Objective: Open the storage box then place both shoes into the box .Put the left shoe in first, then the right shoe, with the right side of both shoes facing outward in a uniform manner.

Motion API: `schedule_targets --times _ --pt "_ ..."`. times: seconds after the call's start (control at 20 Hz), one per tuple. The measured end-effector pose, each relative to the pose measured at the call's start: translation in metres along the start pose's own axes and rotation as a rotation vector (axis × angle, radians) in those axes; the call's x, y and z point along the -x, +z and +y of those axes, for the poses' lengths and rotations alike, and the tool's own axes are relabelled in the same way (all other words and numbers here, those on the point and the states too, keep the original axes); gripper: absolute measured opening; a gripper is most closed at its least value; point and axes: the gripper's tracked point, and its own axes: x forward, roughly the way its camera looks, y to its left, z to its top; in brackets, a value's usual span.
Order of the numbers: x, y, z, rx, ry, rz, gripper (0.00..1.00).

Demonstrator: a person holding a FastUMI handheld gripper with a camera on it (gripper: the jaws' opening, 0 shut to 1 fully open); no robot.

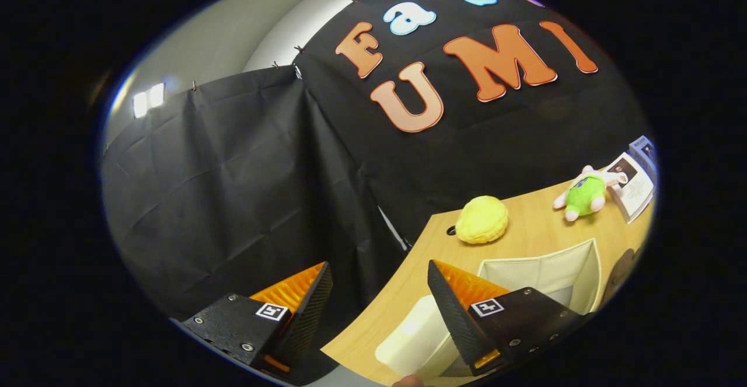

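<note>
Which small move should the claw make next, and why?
Probably swing toward the storage box and lower. The claw is open and empty, aimed mostly past the table edge at the black cloth; the box's opening lies beyond one finger.

My tool [379,293] has ribbed, matt pads on its spread fingers, gripping nothing. Beyond them the counter [525,241] is smooth pale wood grain. The box [548,276] ahead looks like soft matt fabric. The yellow plush ball [482,219] and green plush toy [585,193] are fuzzy; the booklet [633,191] glossy paper.
</note>
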Motion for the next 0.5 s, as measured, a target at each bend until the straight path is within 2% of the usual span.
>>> schedule_targets --times 0.3,0.5 --pt "0.055 0.025 -0.082 0.096 -0.169 -0.062 0.98" --pt "0.103 0.031 -0.125 0.114 -0.227 -0.087 0.98"
